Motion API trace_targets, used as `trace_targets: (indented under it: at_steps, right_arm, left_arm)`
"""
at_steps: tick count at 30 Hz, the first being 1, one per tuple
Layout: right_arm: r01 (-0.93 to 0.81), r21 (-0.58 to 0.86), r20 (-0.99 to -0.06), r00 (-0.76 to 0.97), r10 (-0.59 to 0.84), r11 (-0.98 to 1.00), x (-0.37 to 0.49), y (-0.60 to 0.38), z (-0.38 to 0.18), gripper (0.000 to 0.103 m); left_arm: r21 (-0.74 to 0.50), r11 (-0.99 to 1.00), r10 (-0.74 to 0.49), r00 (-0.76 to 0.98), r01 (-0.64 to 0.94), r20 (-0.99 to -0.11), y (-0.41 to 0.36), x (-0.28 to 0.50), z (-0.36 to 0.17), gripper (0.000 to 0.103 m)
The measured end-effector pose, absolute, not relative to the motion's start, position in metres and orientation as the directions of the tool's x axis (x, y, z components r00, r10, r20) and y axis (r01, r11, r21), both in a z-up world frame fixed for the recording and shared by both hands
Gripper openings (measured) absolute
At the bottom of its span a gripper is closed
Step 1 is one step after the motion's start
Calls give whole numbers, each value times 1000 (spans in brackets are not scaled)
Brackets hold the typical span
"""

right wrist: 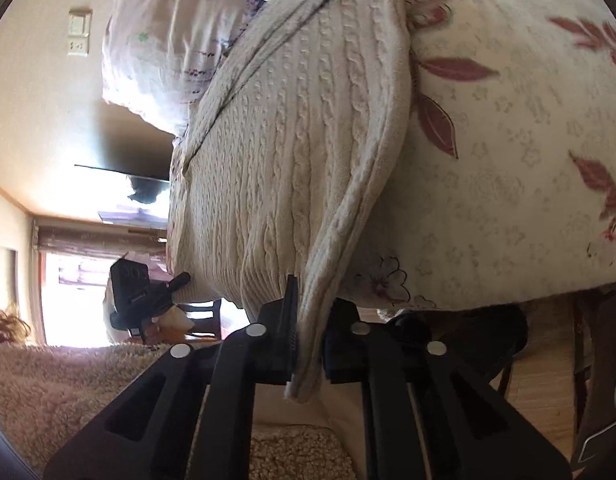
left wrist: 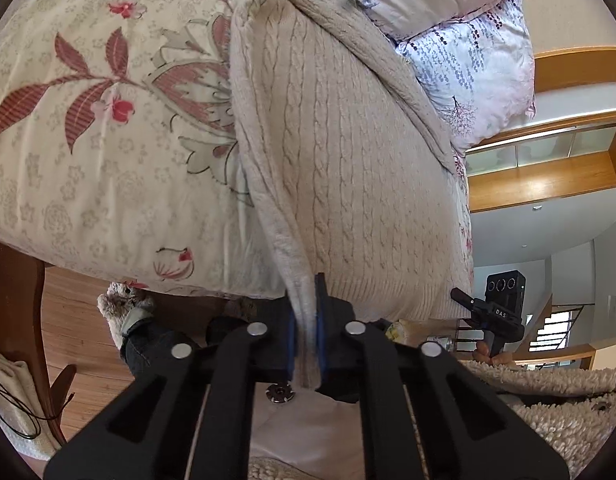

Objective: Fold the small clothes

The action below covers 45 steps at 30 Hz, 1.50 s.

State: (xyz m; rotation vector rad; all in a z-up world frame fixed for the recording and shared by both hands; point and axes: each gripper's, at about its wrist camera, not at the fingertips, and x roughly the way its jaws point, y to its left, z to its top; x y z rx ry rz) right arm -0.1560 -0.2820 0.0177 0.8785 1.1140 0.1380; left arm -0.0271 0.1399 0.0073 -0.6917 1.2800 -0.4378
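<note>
A cream cable-knit sweater [left wrist: 339, 168] lies stretched over the floral bedspread [left wrist: 88, 128]; it also shows in the right wrist view [right wrist: 292, 152]. My left gripper [left wrist: 306, 320] is shut on the sweater's left bottom edge, its blue pads pinching the cloth. My right gripper [right wrist: 309, 332] is shut on the sweater's right bottom edge. Each gripper shows small in the other's view, at the far corner of the hem: the right gripper [left wrist: 463, 298] and the left gripper [right wrist: 180, 280].
Patterned pillows [left wrist: 467, 64] lie at the head of the bed. A fluffy fleece garment [left wrist: 547, 408] with a snap button [left wrist: 280, 393] is below the grippers. A plush toy [left wrist: 124, 308] and a wooden chair leg [left wrist: 24, 320] stand on the wooden floor by the bed.
</note>
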Motion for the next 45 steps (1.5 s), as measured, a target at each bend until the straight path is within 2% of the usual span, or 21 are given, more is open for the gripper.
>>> trace_targets:
  at_steps: [7,15,19,24,30,45]
  right_arm:
    - [224,612,-684,632,365,759,-125,-294,71,8]
    - [180,505,-608,769,200,844,-88,-306,121,8]
    - [193,492,-570,809,146,849,-64,-317,131,8]
    - [231,480,-541,837,79,847,-30,-336,127,8]
    - [290,526,-545,837,55,799,18,-365,103,8]
    - [498,585,-682,729,56,640,81,-410,38,8]
  left_arm:
    - [-692,721,-641,393,14,-660,151,5,51,6]
    - [-698,715,-600,552,45,-579,176,74,93,6]
    - [-695,716,-588,595,66,-548,174,113,109,6]
    - [-662,745,-560,619,85,-551,161,170,122,6]
    - [-665,746,-532,621,23,-576,160,224,106,6]
    - [-695,693,-512,551,-189,-660,169,284,29,6]
